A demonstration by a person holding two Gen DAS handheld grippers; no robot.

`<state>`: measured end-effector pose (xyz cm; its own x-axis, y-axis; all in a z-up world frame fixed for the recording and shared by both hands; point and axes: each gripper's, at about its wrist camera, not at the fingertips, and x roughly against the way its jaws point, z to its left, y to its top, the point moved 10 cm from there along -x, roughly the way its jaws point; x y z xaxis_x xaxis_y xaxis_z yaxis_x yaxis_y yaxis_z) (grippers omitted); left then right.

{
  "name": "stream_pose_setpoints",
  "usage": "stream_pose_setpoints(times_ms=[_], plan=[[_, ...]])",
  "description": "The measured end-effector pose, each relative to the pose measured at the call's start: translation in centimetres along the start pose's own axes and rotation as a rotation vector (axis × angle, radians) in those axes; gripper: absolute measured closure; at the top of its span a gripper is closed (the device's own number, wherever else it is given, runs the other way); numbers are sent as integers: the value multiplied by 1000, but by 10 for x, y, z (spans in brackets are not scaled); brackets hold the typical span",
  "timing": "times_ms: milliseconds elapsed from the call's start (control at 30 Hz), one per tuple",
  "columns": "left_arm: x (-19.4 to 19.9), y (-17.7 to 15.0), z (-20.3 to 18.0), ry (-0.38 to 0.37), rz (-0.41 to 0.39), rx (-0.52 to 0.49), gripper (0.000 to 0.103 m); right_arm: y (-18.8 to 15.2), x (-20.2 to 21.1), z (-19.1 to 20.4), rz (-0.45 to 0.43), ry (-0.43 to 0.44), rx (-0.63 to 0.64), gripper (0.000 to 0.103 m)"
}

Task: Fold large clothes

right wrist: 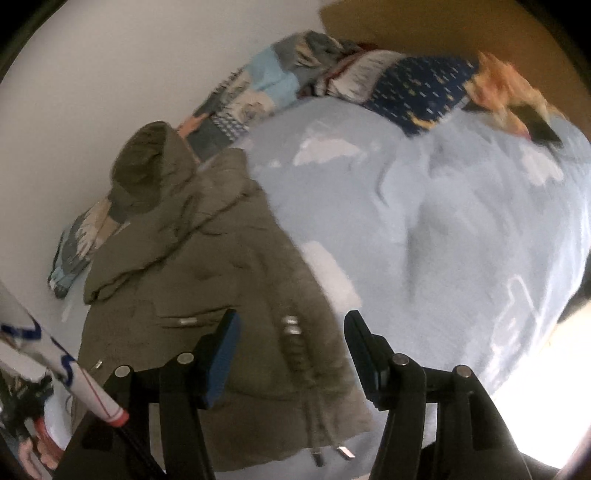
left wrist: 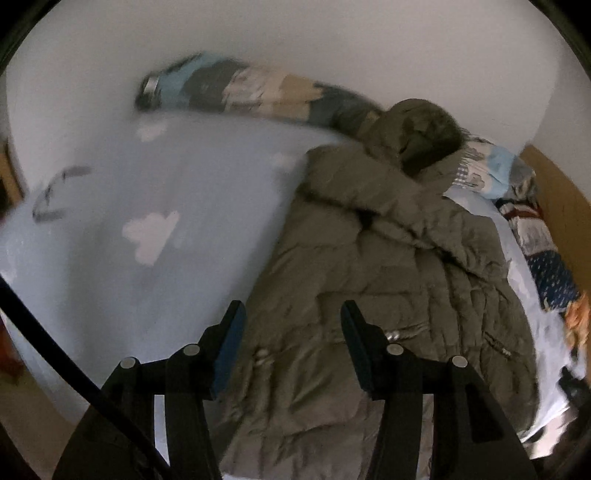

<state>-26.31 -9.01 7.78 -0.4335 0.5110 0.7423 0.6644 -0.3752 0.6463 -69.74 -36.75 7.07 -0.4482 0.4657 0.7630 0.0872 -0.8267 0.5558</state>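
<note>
An olive-green quilted hooded jacket [left wrist: 388,266] lies folded on a light blue bed sheet [left wrist: 147,206] printed with white clouds. Its hood [left wrist: 417,129] points toward the white wall. In the left wrist view my left gripper [left wrist: 291,314] hovers above the jacket's lower part, jaws open and empty. In the right wrist view the jacket [right wrist: 207,273] lies at left, its drawstrings [right wrist: 328,450] at the hem. My right gripper [right wrist: 291,325] is above the jacket's right edge, open with nothing between its fingers.
A patchwork quilt [left wrist: 258,92] is bunched along the wall and runs round to the wooden headboard [right wrist: 424,26]. The left arm's white, red-cuffed sleeve [right wrist: 85,387] shows at the lower left of the right wrist view. The sheet [right wrist: 461,221] is wrinkled right of the jacket.
</note>
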Motion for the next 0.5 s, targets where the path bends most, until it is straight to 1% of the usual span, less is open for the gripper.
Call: stream_pose_setpoints(times_ms=[100,200,267,367,500], plan=[[8,1,-28,33,-62,-97,51,1,10,24,-30,41,30,40],[21,-4,-57,71,-136,-225,50,-5,17,40,-39,69,43,40],[26,-12,-74,79,-160,-296,50,-8,20,46,-35,76,60,40],[31,-27,-93,63,-163,-365,50,-13,25,55,-31,95,78,40],[36,-44,-107,58,-156,-415,49,-19,27,57,-16,100,101,40]])
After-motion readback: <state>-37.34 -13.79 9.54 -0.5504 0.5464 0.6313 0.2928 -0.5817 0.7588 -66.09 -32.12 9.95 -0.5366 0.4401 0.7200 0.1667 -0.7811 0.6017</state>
